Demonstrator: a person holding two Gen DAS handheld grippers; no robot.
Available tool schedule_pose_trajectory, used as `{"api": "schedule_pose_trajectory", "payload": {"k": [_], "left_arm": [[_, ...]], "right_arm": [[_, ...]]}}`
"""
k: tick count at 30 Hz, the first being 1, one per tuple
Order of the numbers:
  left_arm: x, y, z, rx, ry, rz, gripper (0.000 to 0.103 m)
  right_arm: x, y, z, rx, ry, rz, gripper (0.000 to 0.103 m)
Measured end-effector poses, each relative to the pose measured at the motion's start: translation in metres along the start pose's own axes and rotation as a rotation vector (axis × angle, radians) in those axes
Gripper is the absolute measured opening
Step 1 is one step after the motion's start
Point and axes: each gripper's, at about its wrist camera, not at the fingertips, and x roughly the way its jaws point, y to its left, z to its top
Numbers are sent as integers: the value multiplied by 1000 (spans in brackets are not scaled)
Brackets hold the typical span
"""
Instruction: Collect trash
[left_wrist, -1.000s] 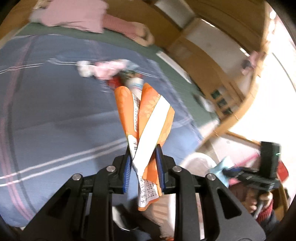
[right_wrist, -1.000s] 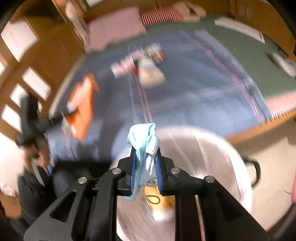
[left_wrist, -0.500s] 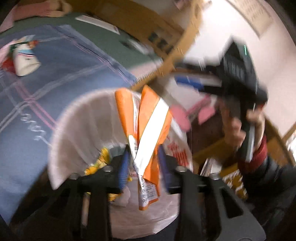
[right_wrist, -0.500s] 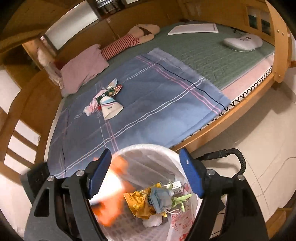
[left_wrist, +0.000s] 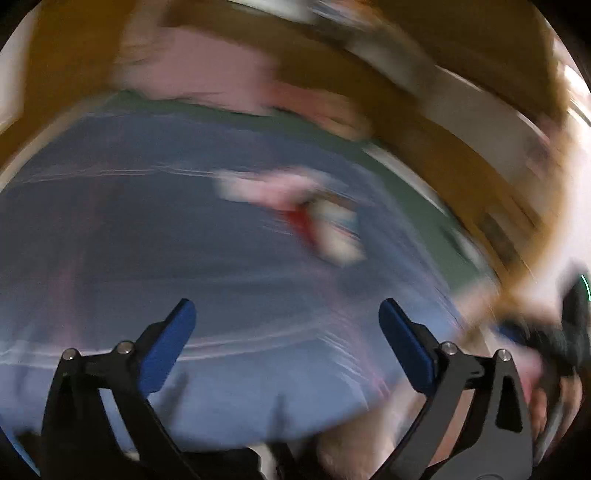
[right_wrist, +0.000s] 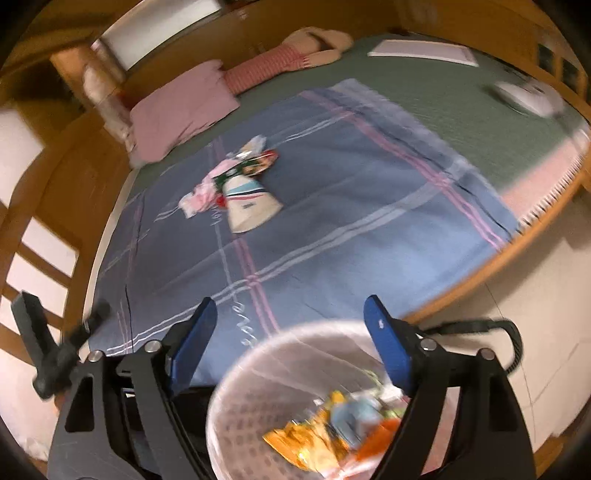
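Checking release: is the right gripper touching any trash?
Apart. The right wrist view shows the right gripper wide open and empty, the wrappers lying loose in the bin.

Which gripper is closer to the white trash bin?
Right. The right gripper hangs open just above the white trash bin, rim beneath its fingers. The left gripper, also open, faces the blue blanket, with no bin in its blurred view.

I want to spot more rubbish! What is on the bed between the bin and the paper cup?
Nothing but bare blue blanket lies between the bin and the paper cup, as the right wrist view shows.
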Motion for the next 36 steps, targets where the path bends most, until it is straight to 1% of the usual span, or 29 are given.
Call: {"api": "schedule_pose_trajectory", "payload": {"k": [3,5,7,9,10,12,13,15,17,19,21,24,25,26,27,29,31,33,34,35,36], "left_arm": [[6,51,5,-235,11,49,99],[12,74,4,-346,33,65,99],[23,86,2,-409,66,59,99],[32,89,-4,-433,110,68,99],[35,88,-6,-438,129,67,99],[31,85,-10,-435,124,63,99],[31,93,-7,-434,120,68,99],[33,94,-4,-431,123,76,99],[39,96,-2,-445,134,69,99],[44,99,-2,-473,144,63,99],[47,106,-3,-506,163,50,99],[54,111,-5,-537,190,36,99],[55,110,-5,-539,192,35,99],[56,109,-5,-539,191,33,99],[55,109,-6,-539,190,30,99],[54,107,-6,-545,182,24,99],[52,108,-8,-566,165,17,99],[46,116,-10,-612,136,24,99],[41,122,-12,-646,116,37,99],[37,129,-14,-680,96,54,99],[32,137,-16,-714,77,83,99]], "right_arm": [[42,31,16,-57,35,27,82],[67,47,25,-63,62,56,82],[91,63,35,-63,79,80,82],[114,76,45,-73,87,84,82],[131,86,52,-91,79,54,82],[154,104,62,-154,71,-14,82],[170,117,70,-221,59,-76,82],[198,128,86,-270,27,-194,82],[223,130,98,-266,32,-253,82],[245,125,109,-232,60,-251,82],[263,115,119,-187,110,-220,83],[271,105,121,-134,131,-184,83],[271,103,118,-110,133,-141,83],[270,103,115,-94,142,-101,76],[268,104,106,-63,182,-15,71],[268,112,90,-55,229,72,69],[269,132,73,-112,279,145,69],[268,154,54,-173,333,216,69],[267,172,37,-223,384,277,69],[267,184,27,-257,411,308,69],[264,203,12,-320,455,363,69]]}}
